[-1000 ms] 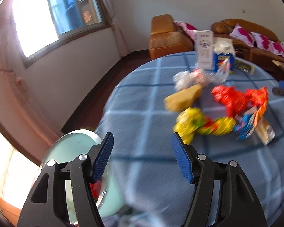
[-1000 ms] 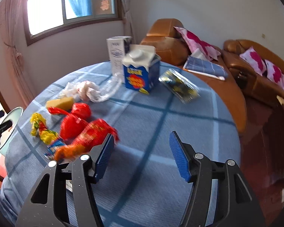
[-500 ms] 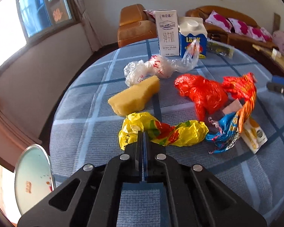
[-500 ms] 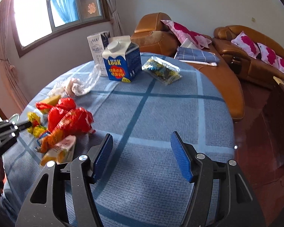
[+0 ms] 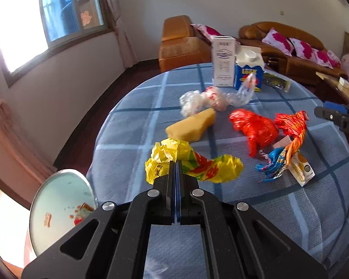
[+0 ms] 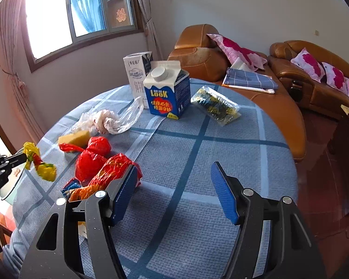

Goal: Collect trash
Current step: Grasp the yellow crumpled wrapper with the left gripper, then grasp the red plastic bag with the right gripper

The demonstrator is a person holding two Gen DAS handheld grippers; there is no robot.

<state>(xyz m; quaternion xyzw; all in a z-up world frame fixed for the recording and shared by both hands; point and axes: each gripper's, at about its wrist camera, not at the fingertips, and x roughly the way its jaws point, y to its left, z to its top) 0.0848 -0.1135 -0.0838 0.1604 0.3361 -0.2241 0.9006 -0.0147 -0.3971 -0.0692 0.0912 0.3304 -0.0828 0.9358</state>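
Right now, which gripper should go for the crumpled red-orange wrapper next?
Right. The right gripper is open and empty, with its left finger right beside the red-orange wrapper. The left gripper is shut on the yellow wrapper, so it is occupied.

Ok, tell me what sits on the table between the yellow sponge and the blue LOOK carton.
A knotted clear plastic bag lies between the yellow sponge and the blue LOOK carton; the right wrist view shows it best.
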